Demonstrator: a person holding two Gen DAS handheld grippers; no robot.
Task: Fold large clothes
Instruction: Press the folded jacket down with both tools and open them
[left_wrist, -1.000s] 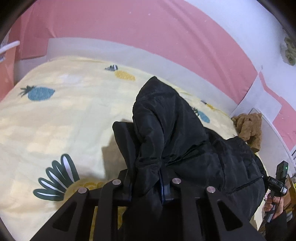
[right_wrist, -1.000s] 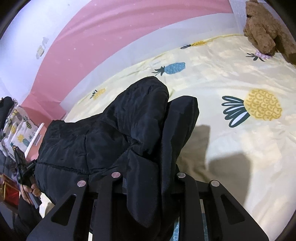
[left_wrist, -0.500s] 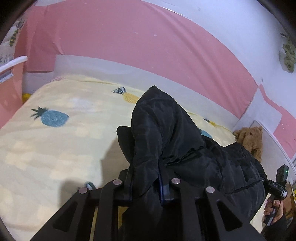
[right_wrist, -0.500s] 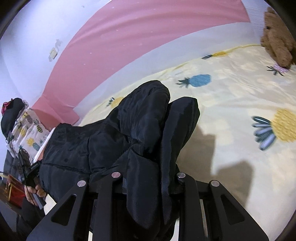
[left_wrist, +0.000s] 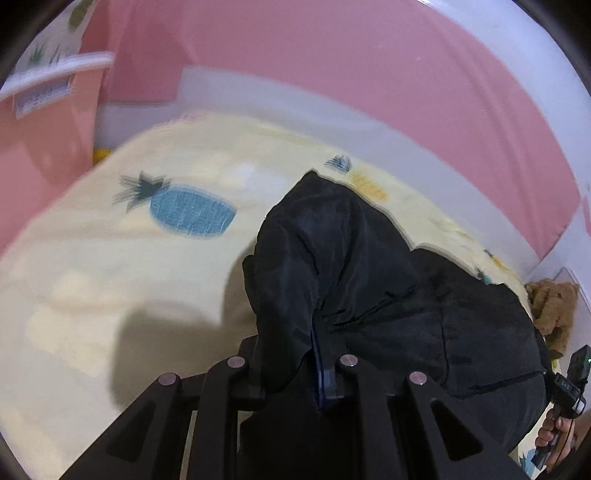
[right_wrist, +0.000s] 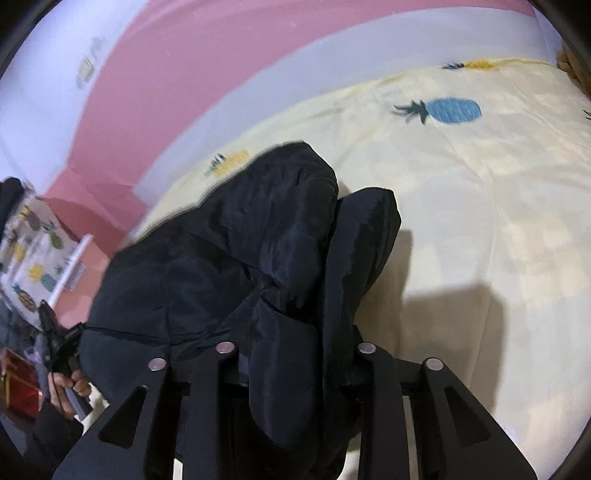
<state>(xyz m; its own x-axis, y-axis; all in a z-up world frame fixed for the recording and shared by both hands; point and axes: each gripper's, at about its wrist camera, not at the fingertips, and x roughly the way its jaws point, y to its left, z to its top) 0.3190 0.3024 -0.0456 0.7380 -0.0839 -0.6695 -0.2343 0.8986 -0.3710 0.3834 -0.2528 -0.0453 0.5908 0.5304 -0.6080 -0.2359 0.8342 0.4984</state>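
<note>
A black padded jacket (left_wrist: 388, 295) hangs bunched between the two grippers above a bed covered in a pale yellow bedspread (left_wrist: 110, 277) printed with pineapples. The left gripper (left_wrist: 295, 373) has its fingers clamped on a thick fold of the jacket, the cloth spilling up and over them. The right gripper (right_wrist: 295, 354) has another bunched edge of the jacket (right_wrist: 240, 258) between its fingers, and those fingers are opening; the fabric fills the gap and hides the pads, so I cannot tell how firmly they press. The rest of the jacket sags between the two holds, its lower part near the bedspread. Behind the bed runs a pink wall (left_wrist: 332, 74) with a pale band along the bottom. A brown teddy bear (left_wrist: 552, 306) sits by the far corner
</note>
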